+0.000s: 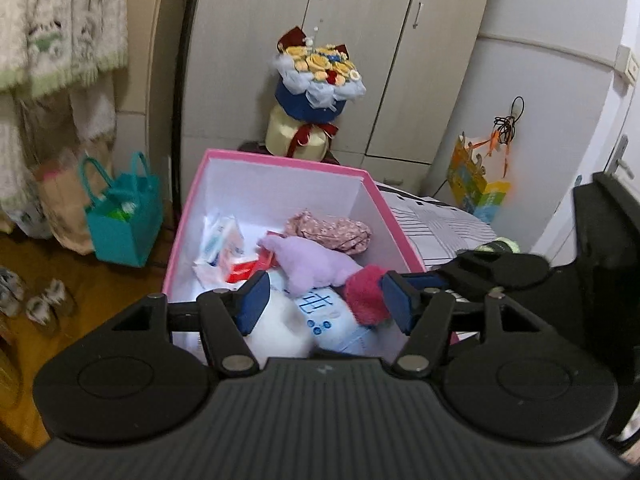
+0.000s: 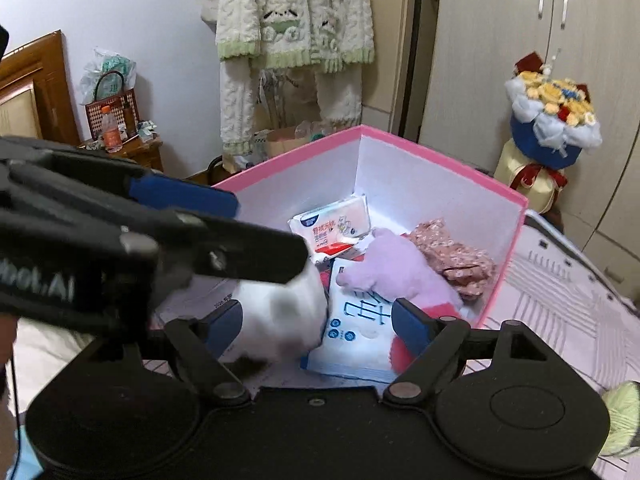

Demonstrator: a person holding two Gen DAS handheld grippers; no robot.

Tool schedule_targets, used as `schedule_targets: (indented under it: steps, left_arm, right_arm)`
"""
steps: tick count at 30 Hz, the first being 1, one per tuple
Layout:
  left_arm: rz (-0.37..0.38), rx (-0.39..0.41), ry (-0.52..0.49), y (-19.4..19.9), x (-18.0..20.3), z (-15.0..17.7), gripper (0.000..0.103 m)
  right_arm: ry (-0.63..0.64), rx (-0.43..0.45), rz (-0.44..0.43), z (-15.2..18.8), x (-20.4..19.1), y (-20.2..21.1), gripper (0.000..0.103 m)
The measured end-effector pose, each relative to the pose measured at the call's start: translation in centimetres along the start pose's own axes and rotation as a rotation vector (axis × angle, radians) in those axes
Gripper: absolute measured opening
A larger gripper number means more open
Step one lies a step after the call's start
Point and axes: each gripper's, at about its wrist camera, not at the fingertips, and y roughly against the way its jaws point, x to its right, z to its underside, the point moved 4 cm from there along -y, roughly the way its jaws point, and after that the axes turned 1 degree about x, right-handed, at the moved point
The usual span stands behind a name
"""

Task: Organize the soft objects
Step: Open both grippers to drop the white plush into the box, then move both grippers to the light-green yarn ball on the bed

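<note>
A pink box (image 1: 280,160) with white inner walls stands on the bed. In it lie a white fluffy plush (image 2: 280,320), a purple plush (image 1: 312,260), a floral cloth (image 1: 332,230), a red fuzzy piece (image 1: 366,296), tissue packs (image 2: 332,220) and a blue-and-white pack (image 2: 356,332). My left gripper (image 1: 326,304) hangs open over the box's near end, with the white plush and blue pack below its pads. My right gripper (image 2: 318,326) is open too, above the white plush, neither pad pressing it. The left gripper (image 2: 270,232) crosses the right wrist view, partly hiding the white plush.
The box sits on a striped bed sheet (image 2: 560,304). A pale green soft thing (image 2: 624,408) lies on the bed at the right. Behind the box stand a flower bouquet (image 1: 316,92) and wardrobe doors (image 1: 360,20). A teal bag (image 1: 124,216) sits on the wooden floor, with hanging fleece clothes (image 2: 296,20) beyond.
</note>
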Motion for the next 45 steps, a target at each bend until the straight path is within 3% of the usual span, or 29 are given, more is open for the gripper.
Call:
schedule_targets:
  steps: [10,16,19,29,37,45]
  left_arm:
    - [0.006,-0.037,-0.133,2.8,3.1,0.4,0.068]
    - [0.024,-0.028,-0.205,4.8,5.7,1.1,0.071]
    - [0.058,-0.017,-0.255,5.6,7.6,1.5,0.077]
    - [0.151,0.016,-0.412,7.5,15.1,3.0,0.083]
    - [0.230,0.043,-0.470,6.4,20.0,3.0,0.089]
    - [0.291,0.018,-0.469,2.1,24.0,2.7,0.094]
  right_arm:
    - [-0.020,0.046,0.008,1.4,0.8,5.9,0.085]
    - [0.000,0.082,0.071,2.8,1.3,9.8,0.085]
    - [0.008,0.093,0.099,3.6,1.7,11.5,0.086]
    - [0.031,0.119,0.186,7.4,3.5,17.2,0.088]
    - [0.004,0.120,0.250,10.6,5.9,20.0,0.091]
    - [-0.045,0.128,0.274,13.2,9.8,20.9,0.098]
